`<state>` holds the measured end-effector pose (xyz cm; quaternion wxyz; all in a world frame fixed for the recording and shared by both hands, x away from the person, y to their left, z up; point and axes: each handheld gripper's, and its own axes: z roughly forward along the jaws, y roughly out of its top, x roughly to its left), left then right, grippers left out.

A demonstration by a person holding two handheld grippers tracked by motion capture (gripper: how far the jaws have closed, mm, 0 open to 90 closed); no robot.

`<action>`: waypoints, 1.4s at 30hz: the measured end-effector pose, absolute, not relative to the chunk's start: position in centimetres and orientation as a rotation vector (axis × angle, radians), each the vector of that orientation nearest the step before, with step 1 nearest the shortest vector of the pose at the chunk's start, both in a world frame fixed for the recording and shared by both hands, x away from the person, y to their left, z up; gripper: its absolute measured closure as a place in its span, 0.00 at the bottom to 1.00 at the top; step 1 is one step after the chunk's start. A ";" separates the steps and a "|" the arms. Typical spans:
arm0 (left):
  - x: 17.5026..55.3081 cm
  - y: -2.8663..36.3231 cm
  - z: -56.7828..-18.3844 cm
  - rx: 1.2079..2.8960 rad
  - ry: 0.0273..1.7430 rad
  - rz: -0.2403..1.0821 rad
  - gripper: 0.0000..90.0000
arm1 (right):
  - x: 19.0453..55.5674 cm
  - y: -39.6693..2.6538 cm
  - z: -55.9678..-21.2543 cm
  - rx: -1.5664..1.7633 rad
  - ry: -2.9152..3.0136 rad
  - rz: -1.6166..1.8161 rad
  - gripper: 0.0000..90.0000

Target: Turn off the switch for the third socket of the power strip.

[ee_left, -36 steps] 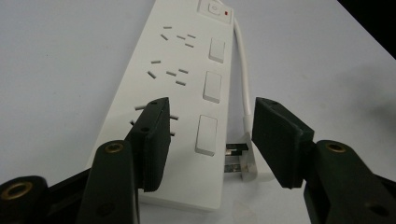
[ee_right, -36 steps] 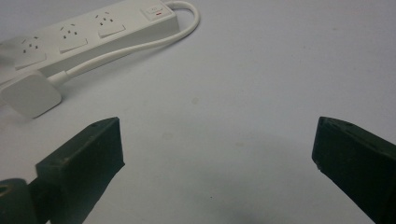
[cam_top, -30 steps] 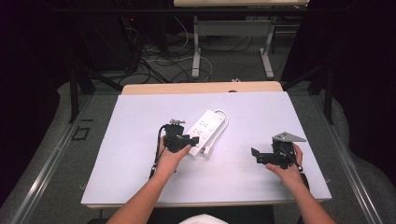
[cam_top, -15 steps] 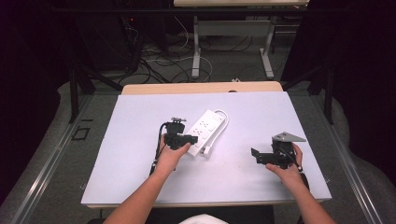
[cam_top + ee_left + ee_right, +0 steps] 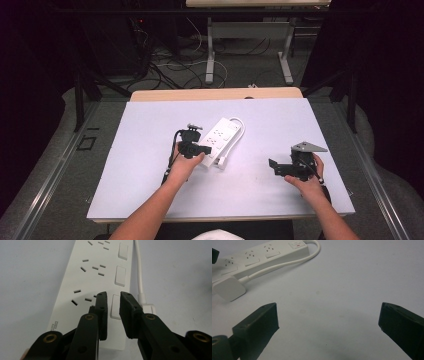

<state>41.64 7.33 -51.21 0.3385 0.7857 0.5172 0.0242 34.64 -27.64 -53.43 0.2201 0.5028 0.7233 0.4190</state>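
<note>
Power strip (image 5: 218,138), white, lies flat on the counter (image 5: 150,125) near its middle, directly under and ahead of the left gripper (image 5: 192,148). In the left gripper view the strip (image 5: 95,277) runs away from the jaws, 3 socket groups visible on its face with a rocker switch beside each; the nearest switch (image 5: 115,307) sits right in the narrow slot between the 2 jaws. Left gripper (image 5: 113,305) jaws are drawn nearly together with a slim gap, nothing pinched between them; can't tell if the tips touch the strip's surface. Strip's white cord (image 5: 139,272) runs along its right edge as seen from these jaws, ending at a white plug (image 5: 147,308) just right of the right-hand jaw. High view: left hand (image 5: 186,165) holds the gripper at the strip's near end, cord looping round the far end. Right gripper (image 5: 285,167) is well apart from the strip, held by the right hand (image 5: 307,180) over bare counter, grey 3-cornered plate on top. Right gripper view: jaws spread wide (image 5: 327,322), empty, plain counter between them. From these jaws the strip (image 5: 265,253) lies far ahead to the upper left, cord (image 5: 287,262) curving back alongside it, plug (image 5: 228,287) lying flat on the counter left of and beyond the left-hand jaw. Red mark visible on the strip's far-end switch (image 5: 295,243).
</note>
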 end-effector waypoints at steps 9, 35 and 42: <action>41.9 7.1 -51.6 2.083 1.357 0.051 0.92 | 34.7 -27.6 -53.5 1.396 2.000 1.158 0.03; 42.1 6.6 -51.9 2.121 1.345 0.036 0.99 | 34.7 -27.6 -53.5 1.386 2.005 1.153 0.03; 42.0 6.4 -51.9 2.127 1.335 0.054 1.00 | 34.7 -27.6 -53.6 1.378 2.007 1.153 0.03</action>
